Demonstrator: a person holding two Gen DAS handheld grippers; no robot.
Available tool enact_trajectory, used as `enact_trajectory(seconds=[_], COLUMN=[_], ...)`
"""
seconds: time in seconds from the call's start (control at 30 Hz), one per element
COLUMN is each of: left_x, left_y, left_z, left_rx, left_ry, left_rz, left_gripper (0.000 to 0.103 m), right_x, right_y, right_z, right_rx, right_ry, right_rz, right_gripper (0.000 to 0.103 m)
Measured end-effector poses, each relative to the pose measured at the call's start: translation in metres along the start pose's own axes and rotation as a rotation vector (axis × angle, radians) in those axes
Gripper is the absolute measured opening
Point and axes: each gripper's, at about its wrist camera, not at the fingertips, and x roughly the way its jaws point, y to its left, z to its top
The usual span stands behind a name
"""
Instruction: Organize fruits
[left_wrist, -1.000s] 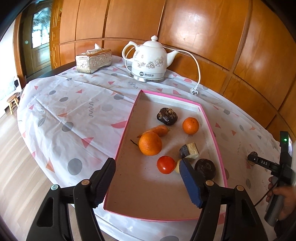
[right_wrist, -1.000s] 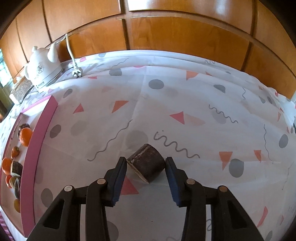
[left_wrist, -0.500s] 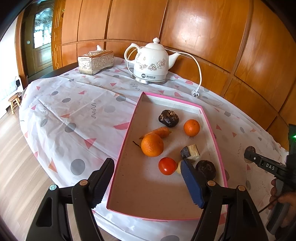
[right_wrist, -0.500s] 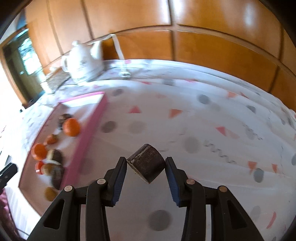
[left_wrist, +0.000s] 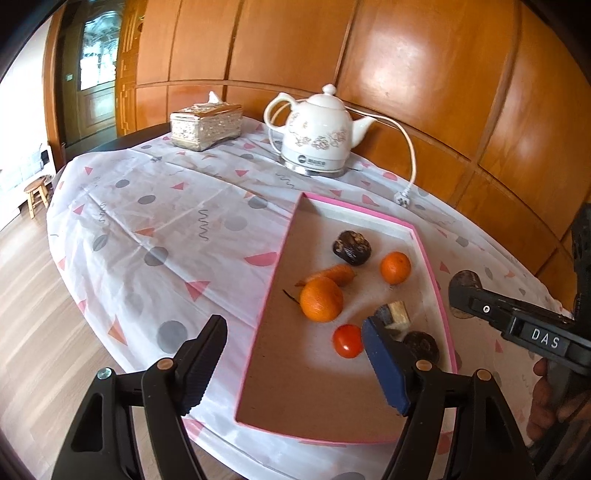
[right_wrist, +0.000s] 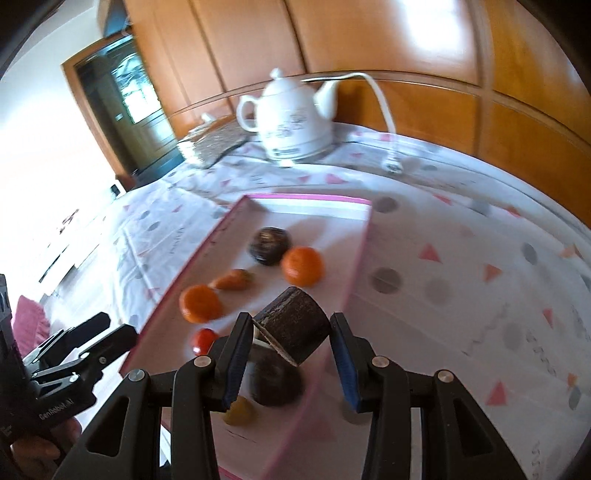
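Worktop (left_wrist: 155, 206) under patterned cloth. Pink tray (left_wrist: 269, 295) holding oranges, tomato (left_wrist: 346, 340), dark fruits. Left gripper (left_wrist: 293, 363) spread wide, holding nothing, near tray's front edge. Right gripper (right_wrist: 291, 341) clamped on dark brown chunk (right_wrist: 295, 323), raised above tray's right rim.

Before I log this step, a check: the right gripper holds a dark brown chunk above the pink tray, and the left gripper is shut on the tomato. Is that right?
Not quite. The right gripper does hold the dark brown chunk above the pink tray, but the left gripper is open and holds nothing; the tomato lies in the tray. The left wrist view shows this.
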Motion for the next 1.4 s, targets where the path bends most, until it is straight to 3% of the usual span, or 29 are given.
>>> enact_trajectory(seconds=[0.37, 0.5, 0.73, 1.0, 1.13, 1.2, 1.4], left_x=[0.001, 0.003, 0.004, -0.004, -0.013, -0.019, -0.034], left_y=[0.016, 0.015, 0.012, 0.004, -0.003, -0.008, -0.024], left_z=[0.002, 0.001, 0.001, -0.001, -0.002, -0.002, -0.005], left_rx=[-0.049, -0.046, -0.039, -0.012, 0.014, 0.038, 0.101], left_ry=[0.000, 0.006, 0.007, -0.022, -0.067, -0.099, -0.160], left_rz=[0.024, 0.024, 0.039, 0.048, 0.057, 0.061, 0.055], left_gripper=[0.076, 0.076, 0.080, 0.087, 0.091, 0.101, 0.103], right_x=[0.039, 0.039, 0.026, 0.004, -0.009, -0.015, -0.036], right_y=[0.024, 0.021, 0.009, 0.013, 0.019, 0.023, 0.029], right_z=[0.016, 0.014, 0.002, -0.016, -0.025, -0.030, -0.047], right_rx=[-0.052, -0.040, 0.017, 0.024, 0.028, 0.022, 0.038], right_ry=[0.062, 0.064, 0.043, -0.011, -0.049, -0.069, -0.137], right_rz=[-0.006, -0.006, -0.017, -0.116, -0.160, -0.183, -0.253], right_gripper=[0.044, 0.049, 0.050, 0.050, 0.063, 0.063, 0.063])
